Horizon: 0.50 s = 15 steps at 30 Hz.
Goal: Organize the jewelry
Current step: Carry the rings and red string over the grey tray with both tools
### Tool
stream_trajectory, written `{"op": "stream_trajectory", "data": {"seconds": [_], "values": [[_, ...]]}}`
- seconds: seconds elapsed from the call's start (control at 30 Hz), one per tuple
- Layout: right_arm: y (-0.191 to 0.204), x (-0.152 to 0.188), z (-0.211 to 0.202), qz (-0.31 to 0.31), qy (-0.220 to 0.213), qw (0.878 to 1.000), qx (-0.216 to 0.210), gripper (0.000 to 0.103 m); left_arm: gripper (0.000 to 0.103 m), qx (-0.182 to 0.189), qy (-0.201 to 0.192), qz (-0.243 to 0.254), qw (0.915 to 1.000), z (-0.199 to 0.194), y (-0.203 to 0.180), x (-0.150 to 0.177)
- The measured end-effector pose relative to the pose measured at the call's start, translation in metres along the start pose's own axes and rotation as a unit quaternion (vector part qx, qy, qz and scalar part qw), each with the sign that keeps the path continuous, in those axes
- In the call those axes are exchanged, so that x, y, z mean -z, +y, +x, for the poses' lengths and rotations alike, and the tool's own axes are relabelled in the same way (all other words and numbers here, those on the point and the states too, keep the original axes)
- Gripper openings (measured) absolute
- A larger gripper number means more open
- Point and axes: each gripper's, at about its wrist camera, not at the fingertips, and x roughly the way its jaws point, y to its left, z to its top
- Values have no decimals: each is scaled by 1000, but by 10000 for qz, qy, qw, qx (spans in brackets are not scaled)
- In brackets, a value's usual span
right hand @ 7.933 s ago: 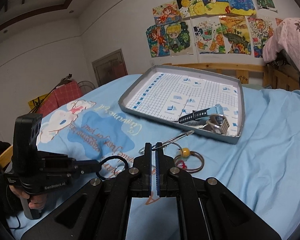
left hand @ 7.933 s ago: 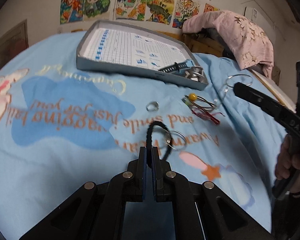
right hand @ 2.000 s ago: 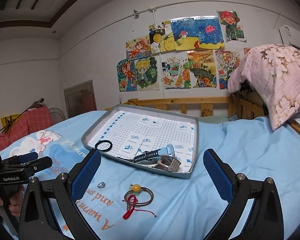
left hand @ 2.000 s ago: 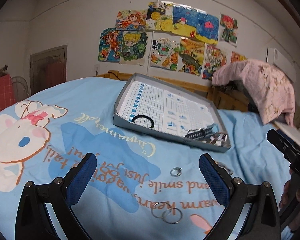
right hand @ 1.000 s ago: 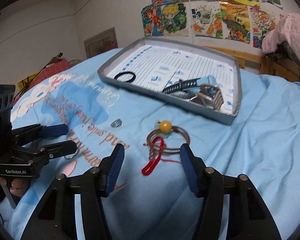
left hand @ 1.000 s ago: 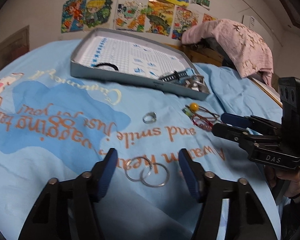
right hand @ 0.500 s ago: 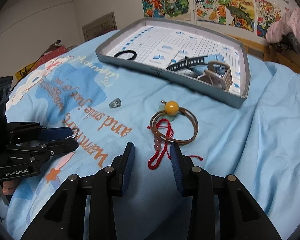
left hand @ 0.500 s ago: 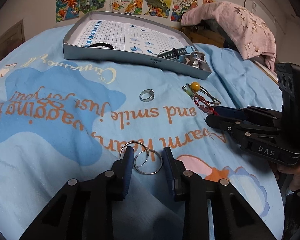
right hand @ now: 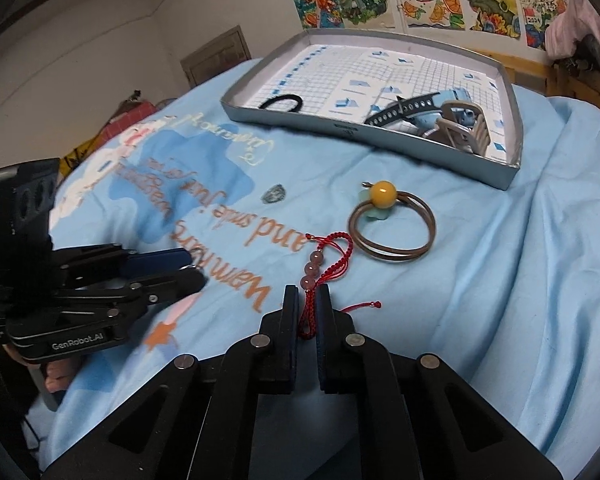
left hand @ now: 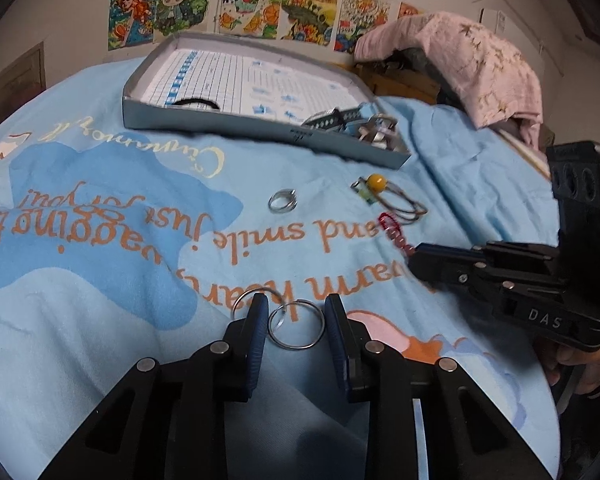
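From the left wrist, the left gripper (left hand: 296, 320) sits low on the blue sheet (left hand: 100, 320) with its fingers part-way apart around the linked key rings (left hand: 296, 330); one ring lies between the pads, the other shows behind the left finger, and whether the pads press on either I cannot tell. Beyond them lie a small silver ring (left hand: 283, 201) and, near the tray (left hand: 260, 130), a wire bangle (left hand: 400, 208) with a yellow bead. The right gripper (left hand: 416, 258) shows side-on here, tip at the red cord, grip hidden. From the right wrist, that grip is plain: its fingers are drawn together on the red cord bracelet (right hand: 309, 308), beads trailing ahead toward the tray. This view also shows the tray's contents, a black hair tie (right hand: 281, 102) and a watch (right hand: 432, 114), which the left view blurs. Risks: the thin cord could slip out when lifted, or snag the bangle close by; the flat rings may skid from the pads, or one may swing loose.
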Motion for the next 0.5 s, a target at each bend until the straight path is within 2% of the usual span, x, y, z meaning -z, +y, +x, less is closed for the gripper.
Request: {"op": "stream_trajectory", "data": {"seconds": [0.3,0.5], "values": [[5,-8,-18,-137,-488,9986,-165,6,27,92,-359,133,9992,-17,-6,-10],[7,-18,-37,-270,-971,9949,-59,6,27,-62,-559,376,9977,-28,-14,-41]]}}
